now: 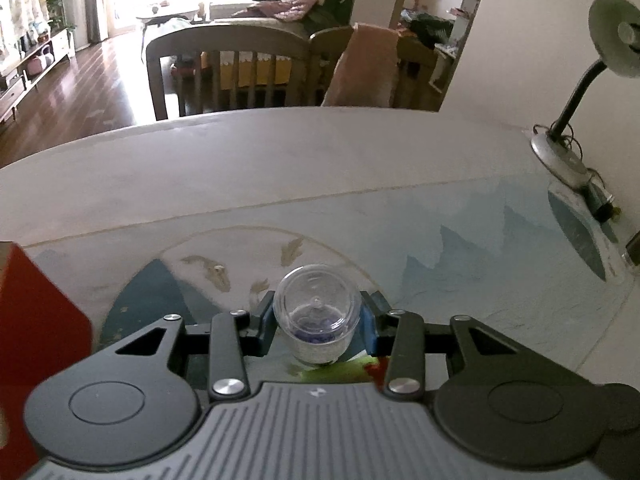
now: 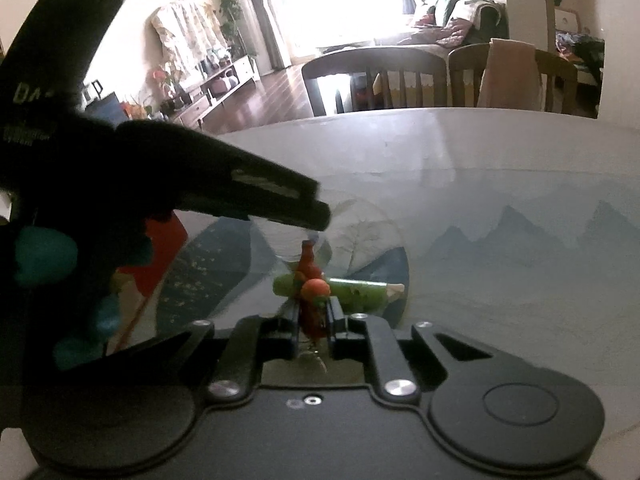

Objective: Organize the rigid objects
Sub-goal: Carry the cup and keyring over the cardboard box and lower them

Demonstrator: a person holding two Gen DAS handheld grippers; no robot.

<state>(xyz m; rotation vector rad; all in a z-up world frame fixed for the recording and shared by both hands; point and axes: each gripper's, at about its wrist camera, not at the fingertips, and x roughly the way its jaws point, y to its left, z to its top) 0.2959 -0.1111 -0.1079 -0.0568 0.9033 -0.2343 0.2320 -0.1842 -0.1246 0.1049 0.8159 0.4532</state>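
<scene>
Under both grippers lies a pale table (image 1: 280, 160) with a clear mat (image 1: 460, 240) printed with blue mountains and fish. Beyond its far edge stand wooden chairs (image 1: 224, 64), one draped with a pinkish cloth (image 1: 364, 64), then a sofa and bright window. Ahead-right of the left gripper (image 1: 318, 316), a gooseneck lamp (image 1: 576, 92) sits at the table edge; a red box (image 1: 36, 320) is close on its left. Left gripper's blue pads pinch a clear round-lidded jar (image 1: 316, 312) with something purple inside, unclear what. Right gripper (image 2: 314, 320) is pressed together on a small red toy figure (image 2: 314, 300), just in front of a green pencil-like stick (image 2: 360, 292) lying on the mat.
</scene>
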